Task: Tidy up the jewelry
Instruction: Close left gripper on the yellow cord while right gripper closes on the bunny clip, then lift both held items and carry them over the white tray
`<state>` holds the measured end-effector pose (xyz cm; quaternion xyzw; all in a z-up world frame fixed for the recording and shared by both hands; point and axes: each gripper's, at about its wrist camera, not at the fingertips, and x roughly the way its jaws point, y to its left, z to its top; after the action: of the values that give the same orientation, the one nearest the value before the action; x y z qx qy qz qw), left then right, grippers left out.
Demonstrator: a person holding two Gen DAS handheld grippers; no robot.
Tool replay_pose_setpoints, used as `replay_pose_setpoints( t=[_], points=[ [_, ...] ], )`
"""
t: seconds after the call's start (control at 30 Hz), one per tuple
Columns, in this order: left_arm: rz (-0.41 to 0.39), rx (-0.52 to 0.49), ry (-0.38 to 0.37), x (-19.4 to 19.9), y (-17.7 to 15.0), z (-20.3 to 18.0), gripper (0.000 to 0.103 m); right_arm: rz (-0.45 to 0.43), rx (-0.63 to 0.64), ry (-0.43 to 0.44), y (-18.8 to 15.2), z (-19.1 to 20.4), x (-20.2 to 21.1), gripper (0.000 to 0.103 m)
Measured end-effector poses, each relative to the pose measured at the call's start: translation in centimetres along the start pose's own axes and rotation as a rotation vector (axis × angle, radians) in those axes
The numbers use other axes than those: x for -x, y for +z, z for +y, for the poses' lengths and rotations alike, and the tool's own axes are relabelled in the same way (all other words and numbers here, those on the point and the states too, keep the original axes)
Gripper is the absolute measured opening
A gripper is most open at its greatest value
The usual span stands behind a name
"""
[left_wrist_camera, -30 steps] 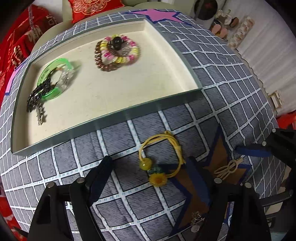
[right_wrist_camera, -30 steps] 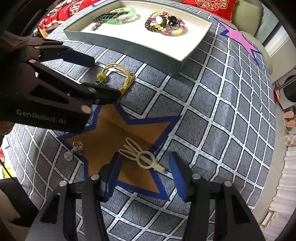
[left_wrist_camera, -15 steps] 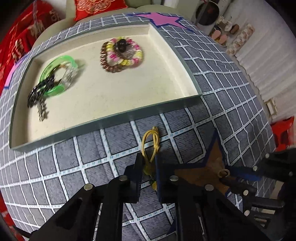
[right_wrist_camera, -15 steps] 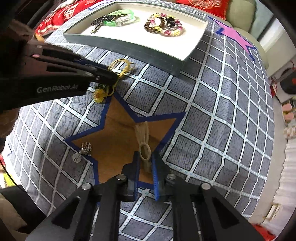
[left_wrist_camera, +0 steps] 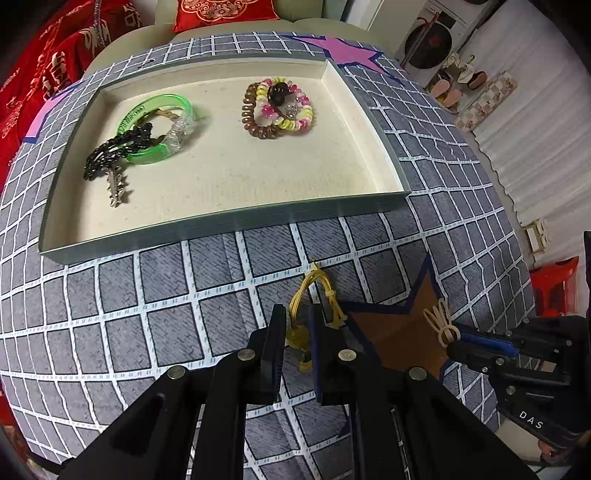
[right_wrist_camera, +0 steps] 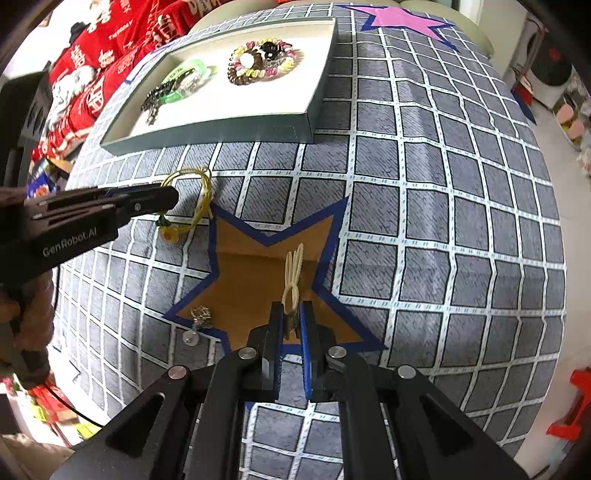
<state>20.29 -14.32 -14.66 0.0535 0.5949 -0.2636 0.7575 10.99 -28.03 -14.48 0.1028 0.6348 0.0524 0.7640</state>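
Place: a lived-in home room.
Signs: red embroidered cushion (left_wrist_camera: pixel 225 13) on a pale sofa (left_wrist_camera: pixel 306 27), slippers (left_wrist_camera: pixel 448 96) on the floor, washing machine (left_wrist_camera: pixel 430 40) nearby.

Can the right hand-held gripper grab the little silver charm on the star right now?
Probably not yet. The right hand-held gripper is already shut on the cream hair tie. The silver charm lies uncovered beside it, but the jaws are full.

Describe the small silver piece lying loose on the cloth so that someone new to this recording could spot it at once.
Start at the brown star outlined in blue on the grey checked cloth. At the star's lower left point lies a small silver trinket with a round disc on its end. It is the only loose piece no gripper holds, metallic where the two gripped pieces are yellow and cream cord.
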Motion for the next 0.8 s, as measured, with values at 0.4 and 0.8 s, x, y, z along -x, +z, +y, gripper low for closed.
replay_pose_setpoints(
  t=[0.4,0.8],
  points=[
    [-0.049,0.042,0.002,3.3,-0.9,1.7,0.02,-0.024,-0.07,0.027,1.2,-0.9,1.6,0.008],
    [-0.082,0.083,0.027,5.5,-1.8,3.8,0.02,-0.038,-0.08,0.022,2.0,0.1,2.1,0.003]
  ],
)
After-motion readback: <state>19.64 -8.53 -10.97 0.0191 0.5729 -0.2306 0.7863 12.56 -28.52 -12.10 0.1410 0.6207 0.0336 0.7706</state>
